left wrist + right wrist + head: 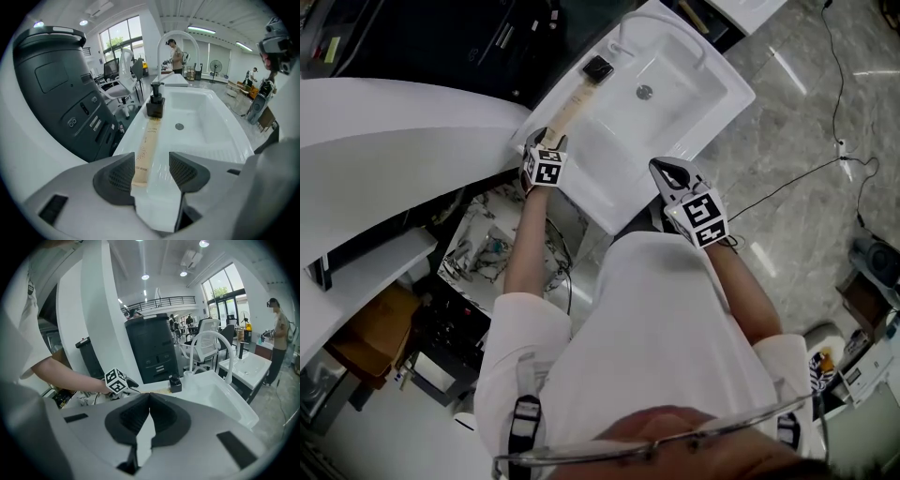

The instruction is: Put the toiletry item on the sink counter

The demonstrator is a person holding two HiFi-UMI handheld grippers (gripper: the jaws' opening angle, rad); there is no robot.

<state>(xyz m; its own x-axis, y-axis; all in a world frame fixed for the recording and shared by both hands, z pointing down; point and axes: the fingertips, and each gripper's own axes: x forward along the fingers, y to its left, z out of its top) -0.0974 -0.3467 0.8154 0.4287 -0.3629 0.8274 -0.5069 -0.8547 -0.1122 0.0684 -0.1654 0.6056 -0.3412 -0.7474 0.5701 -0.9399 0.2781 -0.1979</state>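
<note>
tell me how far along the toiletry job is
Done: the beige tube with its black cap lies flat along the left rim of the sink. In hand: nothing. The left hand-held gripper is open, with the tube's near end at its jaws but not pressed; the right hand-held gripper is shut and empty. Left: probably just drawing the left one back.

Two grippers [152, 171] [149, 416], one tube [147, 150], perhaps two sinks [220, 397] [255, 364].
</note>
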